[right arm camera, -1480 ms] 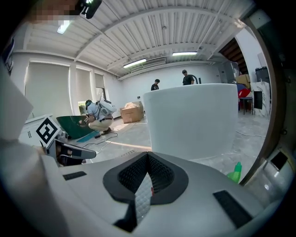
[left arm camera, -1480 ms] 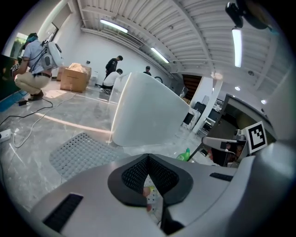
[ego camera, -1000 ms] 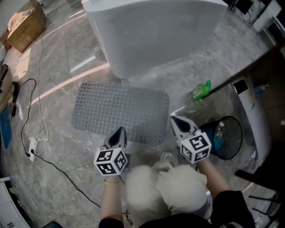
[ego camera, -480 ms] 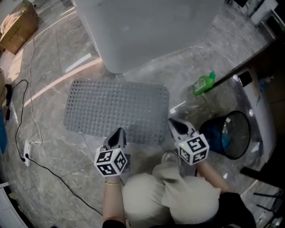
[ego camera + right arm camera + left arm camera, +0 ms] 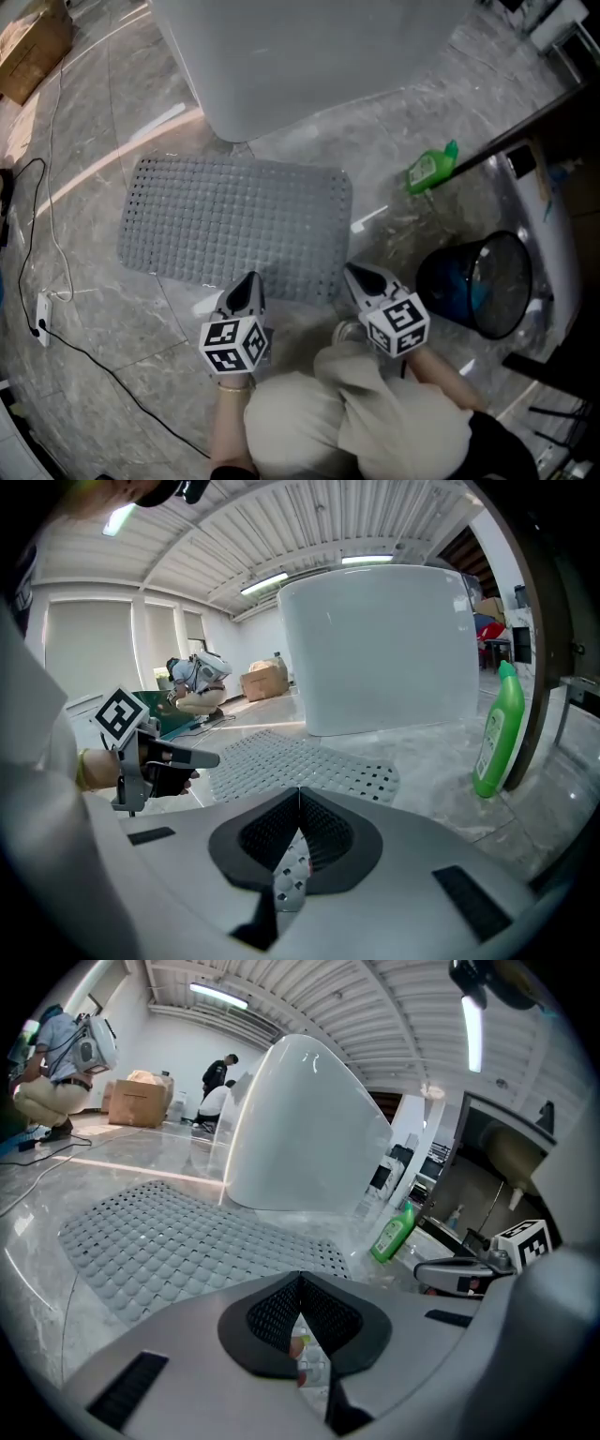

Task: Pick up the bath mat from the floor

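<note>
**Risks at the mat's near edge**

Cable point(image 5: 52, 234) trailed over the floor point(image 5: 103, 375) left of the mat point(image 5: 234, 220), so a wide swing of a lifted mat could have snagged it. The mat itself lay flat on the floor, with its far edge just beside the tub point(image 5: 309, 56).

The left tongs point(image 5: 251, 278) hung at the mat's near edge with jaws together and nothing between them. The right tongs point(image 5: 352, 271) hung by the near right corner, likewise closed and empty. Whether either tip touched the mat could not be told.

Pressed on as they stood, closed jaws would likely only have shoved the edge or scraped the stone. They needed to part first. The edge looked thin and lay tight to the floor, so a lower jaw might have failed to get under it.

A grip on one side only would probably have let the limp mat sag and slide free.

To the right, the bottle point(image 5: 429, 171) and the bin point(image 5: 478, 281) stood close enough that a dragged corner could have tipped the bottle.
</note>
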A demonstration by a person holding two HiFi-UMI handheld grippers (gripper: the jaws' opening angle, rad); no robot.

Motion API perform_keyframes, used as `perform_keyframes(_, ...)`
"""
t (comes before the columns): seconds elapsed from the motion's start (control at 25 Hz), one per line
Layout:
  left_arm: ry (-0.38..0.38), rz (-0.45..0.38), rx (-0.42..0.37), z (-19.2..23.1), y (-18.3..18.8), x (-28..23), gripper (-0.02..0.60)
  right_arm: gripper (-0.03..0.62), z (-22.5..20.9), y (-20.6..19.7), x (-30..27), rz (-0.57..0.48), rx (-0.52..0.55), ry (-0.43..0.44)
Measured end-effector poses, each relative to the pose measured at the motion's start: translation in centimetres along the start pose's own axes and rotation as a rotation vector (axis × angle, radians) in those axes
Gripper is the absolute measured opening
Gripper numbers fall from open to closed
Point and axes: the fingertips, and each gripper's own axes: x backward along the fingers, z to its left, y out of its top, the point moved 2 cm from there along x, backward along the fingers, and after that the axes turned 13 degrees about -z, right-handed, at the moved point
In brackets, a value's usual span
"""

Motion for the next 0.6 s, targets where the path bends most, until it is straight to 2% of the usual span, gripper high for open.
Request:
perform_keyframes(0.28,-0.005,0.034,0.008,-0.5,-1.8,-0.6,0.0,0.011,0.8,-2.6,0.4,0.047,0.021,0.038)
perform_keyframes(0.56,-0.02,0.045,0.02,-1.1,-1.8,-1.1,0.0,0.016,1.6,-6.1,-0.1,0.154,0.056,0.163)
perform_keyframes(0.6,-0.022,0.045,0.019,-1.2,-1.8,-1.1,0.0,0.044,1.7,-6.6,-0.2,0.174,0.054,0.182)
